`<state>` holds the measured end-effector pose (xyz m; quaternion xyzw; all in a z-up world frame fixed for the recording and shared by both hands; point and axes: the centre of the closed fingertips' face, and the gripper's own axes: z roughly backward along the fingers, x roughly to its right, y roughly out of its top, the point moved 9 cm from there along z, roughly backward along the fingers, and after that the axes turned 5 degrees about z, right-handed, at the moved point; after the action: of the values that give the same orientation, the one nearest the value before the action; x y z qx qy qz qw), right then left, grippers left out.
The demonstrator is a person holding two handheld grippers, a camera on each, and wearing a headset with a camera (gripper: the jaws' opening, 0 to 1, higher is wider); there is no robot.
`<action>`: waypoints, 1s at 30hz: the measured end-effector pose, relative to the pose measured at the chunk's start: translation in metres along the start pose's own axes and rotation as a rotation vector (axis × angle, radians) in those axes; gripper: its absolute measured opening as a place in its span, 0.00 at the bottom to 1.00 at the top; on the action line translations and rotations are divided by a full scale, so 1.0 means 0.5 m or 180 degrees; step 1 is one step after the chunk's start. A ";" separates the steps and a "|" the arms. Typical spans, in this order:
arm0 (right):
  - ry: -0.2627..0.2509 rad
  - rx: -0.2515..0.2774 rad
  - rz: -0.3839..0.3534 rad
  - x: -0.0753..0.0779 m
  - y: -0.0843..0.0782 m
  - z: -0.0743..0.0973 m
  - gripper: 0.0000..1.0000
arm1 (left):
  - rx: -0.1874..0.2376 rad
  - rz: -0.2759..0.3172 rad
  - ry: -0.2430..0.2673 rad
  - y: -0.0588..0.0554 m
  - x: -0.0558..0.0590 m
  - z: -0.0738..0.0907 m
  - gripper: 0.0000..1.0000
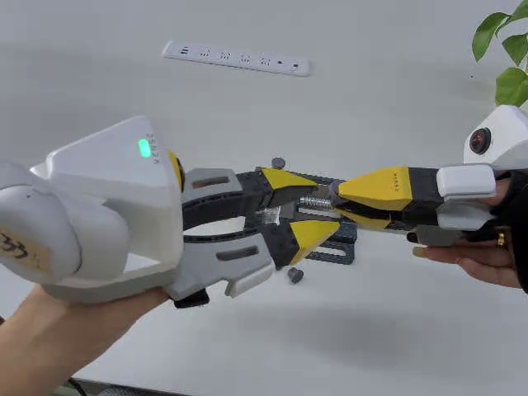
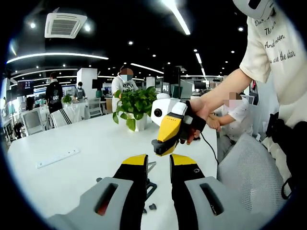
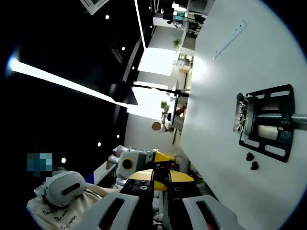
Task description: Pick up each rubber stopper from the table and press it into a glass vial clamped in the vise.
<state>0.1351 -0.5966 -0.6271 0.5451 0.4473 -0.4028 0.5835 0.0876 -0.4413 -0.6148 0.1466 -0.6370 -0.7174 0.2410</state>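
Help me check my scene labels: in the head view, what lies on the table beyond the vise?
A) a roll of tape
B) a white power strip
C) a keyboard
B: a long white power strip with a row of sockets lies on the table beyond the vise.

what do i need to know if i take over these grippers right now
Left gripper: open, empty, by the vise.
Right gripper: shut, tip at the vise; can't tell if it holds a stopper.
Vials: clamped in the vise; too small to tell if any is stoppered.
Stoppers: at least two loose on the table beside the vise.
Left to do: press each into a vial.
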 end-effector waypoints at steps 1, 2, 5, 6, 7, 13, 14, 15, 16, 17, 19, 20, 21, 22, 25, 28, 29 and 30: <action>0.0002 0.0000 0.0010 0.000 -0.001 0.001 0.05 | 0.0008 0.0010 -0.0018 0.001 0.001 -0.001 0.13; 0.0002 0.0004 -0.0001 0.000 -0.001 0.002 0.05 | 0.0018 0.0009 -0.0037 0.002 0.002 -0.002 0.11; 0.0038 -0.0010 -0.0031 -0.003 -0.006 0.002 0.05 | 0.0010 0.0004 -0.0084 0.004 0.005 -0.006 0.08; 0.0041 -0.0032 -0.0032 -0.003 -0.008 0.003 0.05 | 0.0018 0.0008 -0.0095 0.004 0.005 -0.007 0.08; 0.0032 -0.0042 -0.0026 -0.004 -0.011 0.002 0.05 | 0.0013 0.0017 -0.0108 0.004 0.006 -0.008 0.08; 0.0033 -0.0084 -0.0044 -0.004 -0.020 0.002 0.05 | 0.0012 0.0012 -0.0178 0.007 0.011 -0.011 0.05; 0.0042 -0.0083 -0.0056 -0.004 -0.021 0.002 0.06 | -0.0002 0.0004 -0.0182 0.007 0.012 -0.010 0.04; 0.0043 -0.0089 -0.0060 -0.004 -0.020 0.002 0.06 | -0.0005 0.0000 -0.0188 0.007 0.013 -0.010 0.05; 0.0041 -0.0096 -0.0061 -0.003 -0.020 0.002 0.06 | -0.0009 0.0000 -0.0193 0.006 0.013 -0.010 0.05; 0.0047 -0.0116 -0.0070 -0.002 -0.022 0.002 0.06 | -0.0008 0.0006 -0.0213 0.006 0.014 -0.010 0.05; 0.0049 -0.0142 -0.0092 -0.001 -0.023 0.002 0.06 | -0.0021 -0.0007 -0.0233 0.006 0.016 -0.010 0.05; 0.0057 -0.0158 -0.0101 -0.001 -0.024 0.002 0.06 | -0.0025 -0.0005 -0.0245 0.005 0.017 -0.010 0.05; 0.0056 -0.0167 -0.0079 0.000 -0.024 0.003 0.06 | -0.0034 -0.0007 -0.0247 0.005 0.017 -0.010 0.05; 0.0052 -0.0167 -0.0087 0.003 -0.021 0.006 0.06 | -0.0040 -0.0024 -0.0245 0.005 0.019 -0.011 0.05; 0.0082 -0.0167 -0.0115 0.001 -0.023 0.007 0.06 | -0.0027 -0.0036 -0.0251 0.007 0.020 -0.010 0.04; 0.0089 -0.0173 -0.0085 0.003 -0.021 0.010 0.06 | -0.0032 -0.0050 -0.0266 0.006 0.020 -0.010 0.04; 0.0085 -0.0173 -0.0049 0.004 -0.021 0.012 0.06 | -0.0038 -0.0041 -0.0268 0.006 0.021 -0.010 0.04; 0.0085 -0.0186 -0.0060 0.004 -0.021 0.013 0.06 | -0.0041 -0.0048 -0.0287 0.005 0.022 -0.010 0.04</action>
<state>0.1262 -0.6037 -0.6320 0.5289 0.4717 -0.3877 0.5894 0.0813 -0.4514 -0.6118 0.1173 -0.6414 -0.7292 0.2075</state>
